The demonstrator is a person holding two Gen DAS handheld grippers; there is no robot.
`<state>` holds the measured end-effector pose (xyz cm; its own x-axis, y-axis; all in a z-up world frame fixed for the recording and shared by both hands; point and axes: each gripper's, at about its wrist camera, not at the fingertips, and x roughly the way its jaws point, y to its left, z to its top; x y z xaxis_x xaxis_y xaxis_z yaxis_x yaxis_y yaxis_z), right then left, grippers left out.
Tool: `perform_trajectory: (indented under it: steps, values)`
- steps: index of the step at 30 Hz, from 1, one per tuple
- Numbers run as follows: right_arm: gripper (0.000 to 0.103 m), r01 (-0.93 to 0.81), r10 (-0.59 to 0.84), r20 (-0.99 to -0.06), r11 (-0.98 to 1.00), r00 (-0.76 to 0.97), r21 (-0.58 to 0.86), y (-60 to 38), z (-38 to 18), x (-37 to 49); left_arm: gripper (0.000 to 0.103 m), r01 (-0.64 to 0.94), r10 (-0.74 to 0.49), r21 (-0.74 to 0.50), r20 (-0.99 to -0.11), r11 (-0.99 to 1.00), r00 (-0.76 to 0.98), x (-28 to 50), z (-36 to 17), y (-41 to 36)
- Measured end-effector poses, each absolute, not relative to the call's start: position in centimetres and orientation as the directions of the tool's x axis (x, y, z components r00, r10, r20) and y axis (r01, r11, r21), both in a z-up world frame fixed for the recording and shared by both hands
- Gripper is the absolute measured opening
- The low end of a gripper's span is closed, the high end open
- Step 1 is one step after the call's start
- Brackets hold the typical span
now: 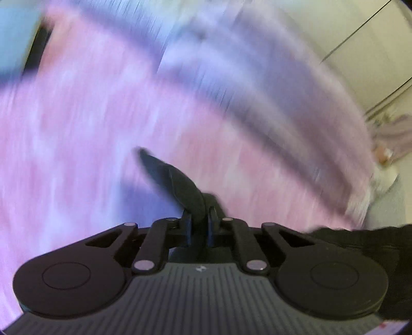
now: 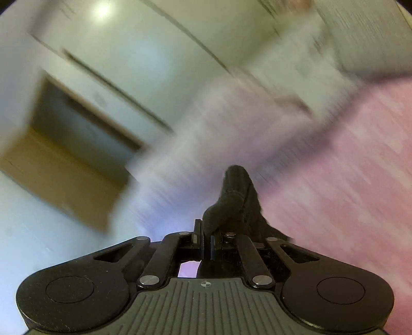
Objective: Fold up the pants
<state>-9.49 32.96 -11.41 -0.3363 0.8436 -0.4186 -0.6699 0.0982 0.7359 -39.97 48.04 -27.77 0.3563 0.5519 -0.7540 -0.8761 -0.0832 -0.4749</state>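
- Left wrist view: heavy motion blur, only the left gripper (image 1: 199, 226) itself is sharp.
- Its jaws are pressed nearly together, pinching a fold of the black pants (image 1: 177, 180).
- The pinched cloth pokes out from between the pads and tapers toward 11 o'clock.
- More black fabric runs off from the gripper body toward 3 o'clock, at the right edge of the frame.
- Behind it, a pink bedspread (image 1: 77, 128) fills most of the view, smeared into streaks.
- A darker blurred band crosses the pink from 12 toward 4 o'clock; can't tell what it is.
- At 1–2 o'clock: pale wall (image 1: 360, 51) with thin dark lines across it.
- Right wrist view: also blurred, frame tilted.
- The right gripper (image 2: 207, 247) has its jaws fully together, clamped on another bunch of the black pants.
- That bunch stands up from the pads toward 12 o'clock, rounded at the top, and drapes down on the 3 o'clock side.
- Pink bedspread sits at 3–4 o'clock here.
- A brown cardboard box (image 2: 64, 180) sits at 9 o'clock, dark opening above it.
- A pale wall fills 10–12 o'clock, with a bright light spot (image 2: 101, 10) near 11.
- A whitish blurred mass runs from centre toward 1 o'clock; can't identify it.
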Motion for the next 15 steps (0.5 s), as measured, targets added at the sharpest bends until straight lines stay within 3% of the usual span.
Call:
perform_trajectory:
  steps: [4,8,10,13,15]
  values:
    - [0.000,-0.668,0.952,-0.207,0.002,-0.227,0.744,29.2,-4.8,-9.0,0.008,-0.881,0.700,-0.473,-0.633,-0.013,0.329,-42.8,-19.8,51.8]
    - [0.000,-0.675,0.983,-0.152,0.042,-0.105,0.737,22.2,-3.6,-4.9,0.008,-0.848,0.775,-0.529,-0.550,-0.035,0.311,-48.1,-16.2,48.2]
    - [0.001,-0.680,0.976,-0.213,0.126,-0.045,0.722,18.4,-4.6,-3.0,0.009,-0.848,0.768,-0.527,-0.565,-0.056,0.301,-50.4,-16.4,45.3]
    - [0.001,-0.674,0.902,-0.432,0.334,0.024,0.659,13.6,-8.7,-0.3,0.009,-0.863,0.689,-0.485,-0.673,-0.137,0.269,-53.6,-19.0,39.2]
    - [0.002,-0.640,0.776,-0.628,0.510,0.055,0.574,11.0,-13.1,1.5,0.013,-0.885,0.604,-0.415,-0.768,-0.214,0.214,-55.4,-21.7,34.7]
